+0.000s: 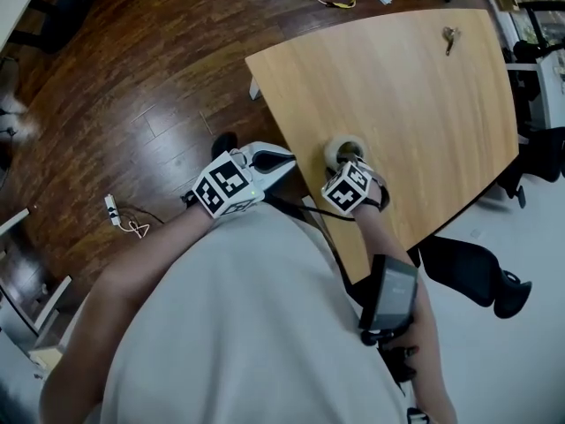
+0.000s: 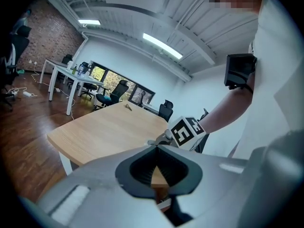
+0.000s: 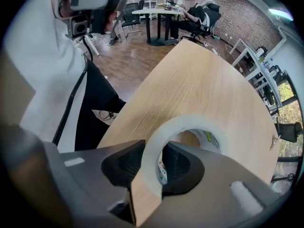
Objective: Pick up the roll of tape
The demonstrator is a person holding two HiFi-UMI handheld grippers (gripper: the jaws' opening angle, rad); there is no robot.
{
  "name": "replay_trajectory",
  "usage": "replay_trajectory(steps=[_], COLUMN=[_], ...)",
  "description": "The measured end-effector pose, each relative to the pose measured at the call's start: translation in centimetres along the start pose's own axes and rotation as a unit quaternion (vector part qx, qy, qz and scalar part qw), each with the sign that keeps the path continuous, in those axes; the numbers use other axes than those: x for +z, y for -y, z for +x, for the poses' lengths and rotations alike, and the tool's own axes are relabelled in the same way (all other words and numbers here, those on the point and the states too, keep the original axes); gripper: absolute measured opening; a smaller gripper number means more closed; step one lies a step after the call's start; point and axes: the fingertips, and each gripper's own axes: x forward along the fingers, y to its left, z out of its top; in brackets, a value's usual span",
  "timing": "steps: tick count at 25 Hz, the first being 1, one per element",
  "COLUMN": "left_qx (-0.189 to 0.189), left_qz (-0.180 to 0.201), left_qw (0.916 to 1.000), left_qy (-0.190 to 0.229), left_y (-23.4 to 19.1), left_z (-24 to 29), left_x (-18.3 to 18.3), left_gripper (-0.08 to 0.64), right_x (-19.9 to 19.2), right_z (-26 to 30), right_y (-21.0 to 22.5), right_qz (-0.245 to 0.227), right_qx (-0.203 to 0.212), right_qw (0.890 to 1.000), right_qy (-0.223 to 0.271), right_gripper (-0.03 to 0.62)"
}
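Obs: roll of tape [image 1: 332, 154] lies flat on the wooden desk [image 1: 415, 122], close to the near edge, hole facing up. It is apart from a bunch of keys [image 1: 451, 36] at the far side, so nothing crowds the approach.

Right tool [image 3: 156, 145] comes at the roll from above, pointing down. One jaw sits inside the ring and the other outside, with the near wall of the roll between them. In the right gripper view both jaw tips appear to sit against the wall's two faces, so I read this as a pinch on the wall, not a grip across the whole roll. Judgement: this hold makes sense, since the roll lying flat offers a thin upright wall that the jaws can span easily, while its full width would be a wide bite.

The roll's underside looks to be in contact with the desk; no lift is evident yet.

Left tool [image 2: 156, 146] is held off the near edge of the desk, over the wooden floor [image 1: 132, 87], pointing roughly level toward the desk. Its jaws are pressed together with nothing between them. Judgement: it is parked clear so as not to obstruct the right hand.

Next step calls for a straight lift; risk is the roll tilting or swinging on a one-sided pinch
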Motion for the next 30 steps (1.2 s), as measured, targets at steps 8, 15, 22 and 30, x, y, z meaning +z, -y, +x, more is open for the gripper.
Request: replay_trajectory(steps=[8,15,22,30], left_qx=[-0.003,-0.019,-0.04,-0.063], left_qz=[0.014,0.031,0.047,0.053], left_qw=[0.9998,0.999,0.9975,0.9957], left_qy=[-0.014,-0.025,-0.032,-0.041], left_y=[0.4,0.6,0.3,-0.8], left_z=[-2.3,-2.4,-2.8,-3.5], left_x=[-0.4,-0.1,0.9,1.5], left_gripper=[0.005,0.006,0.005,0.005], right_x=[0.6,1.6,2.6,3.7], right_z=[-0.3,-1.5,-3.1,-6.3], right_y=[-0.3,-0.8,-0.7,-0.7], right_qz=[0.01,0.033,0.074,0.188], right_qx=[-0.018,-0.012,-0.025,-0.041], right_qw=[1.0,0.998,0.993,0.964], right_qy=[0.004,0.046,0.087,0.183], right_gripper=[0.109,0.102,0.098,0.098])
